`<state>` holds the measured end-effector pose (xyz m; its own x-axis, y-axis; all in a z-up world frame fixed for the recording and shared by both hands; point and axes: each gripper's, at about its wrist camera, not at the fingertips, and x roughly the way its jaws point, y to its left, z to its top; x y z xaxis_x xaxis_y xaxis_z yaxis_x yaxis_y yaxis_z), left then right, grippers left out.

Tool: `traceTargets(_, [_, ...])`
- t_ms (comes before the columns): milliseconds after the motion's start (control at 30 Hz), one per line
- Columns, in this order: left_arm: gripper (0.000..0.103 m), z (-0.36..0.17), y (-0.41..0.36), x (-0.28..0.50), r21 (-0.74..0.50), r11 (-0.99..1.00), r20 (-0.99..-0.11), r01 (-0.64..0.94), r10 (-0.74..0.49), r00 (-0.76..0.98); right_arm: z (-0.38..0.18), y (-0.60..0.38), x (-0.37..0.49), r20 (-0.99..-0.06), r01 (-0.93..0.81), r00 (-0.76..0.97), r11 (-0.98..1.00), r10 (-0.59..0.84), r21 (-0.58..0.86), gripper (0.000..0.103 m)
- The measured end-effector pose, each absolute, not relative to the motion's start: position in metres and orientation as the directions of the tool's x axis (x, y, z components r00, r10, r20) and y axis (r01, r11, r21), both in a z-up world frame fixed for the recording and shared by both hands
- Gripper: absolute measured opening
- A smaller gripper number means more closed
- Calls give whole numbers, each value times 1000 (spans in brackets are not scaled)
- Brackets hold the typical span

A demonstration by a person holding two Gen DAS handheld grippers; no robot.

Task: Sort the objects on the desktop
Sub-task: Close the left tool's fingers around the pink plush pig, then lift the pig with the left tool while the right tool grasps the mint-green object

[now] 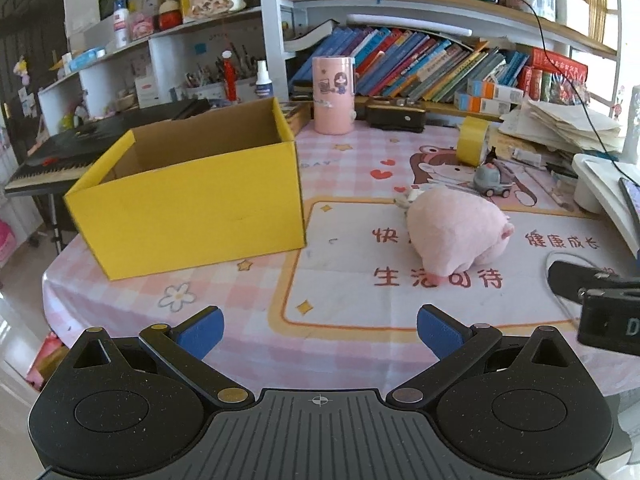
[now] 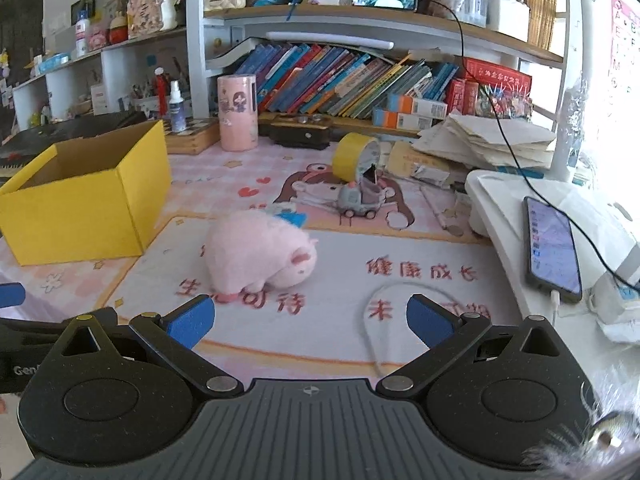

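Left claw (image 1: pixel 320 330) spread wide, empty, above the table's near edge; right claw (image 2: pixel 310 320) likewise wide and empty, beside it.

Table (image 1: pixel 224 292) covered in pink check cloth. Yellow box (image 1: pixel 192 196) at left, open-topped, nothing seen inside. Pink plush (image 1: pixel 456 232) right of the box, apart from it, lying on the printed mat. Pink tin (image 1: pixel 333 95) upright behind the box, by the books. Yellow tape roll (image 1: pixel 472 144) on edge beyond the plush. Grey toy car (image 1: pixel 492 178) just in front of the roll. Phone (image 2: pixel 552 248) lit, on a white stand at far right, cable plugged in.
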<state>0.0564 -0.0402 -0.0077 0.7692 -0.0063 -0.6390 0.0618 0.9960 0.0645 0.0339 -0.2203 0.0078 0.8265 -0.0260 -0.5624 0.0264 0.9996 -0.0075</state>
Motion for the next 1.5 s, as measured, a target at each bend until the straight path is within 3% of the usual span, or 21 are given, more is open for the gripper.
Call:
traceTargets(1033, [103, -23, -149, 146, 28, 991, -712, 134, -74, 699, 6, -333, 115, -569, -11, 820, 995, 66, 99, 103])
traceTargets(1500, [103, -57, -175, 190, 107, 974, -754, 202, -53, 655, 3, -348, 137, -581, -31, 809, 995, 83, 99, 103])
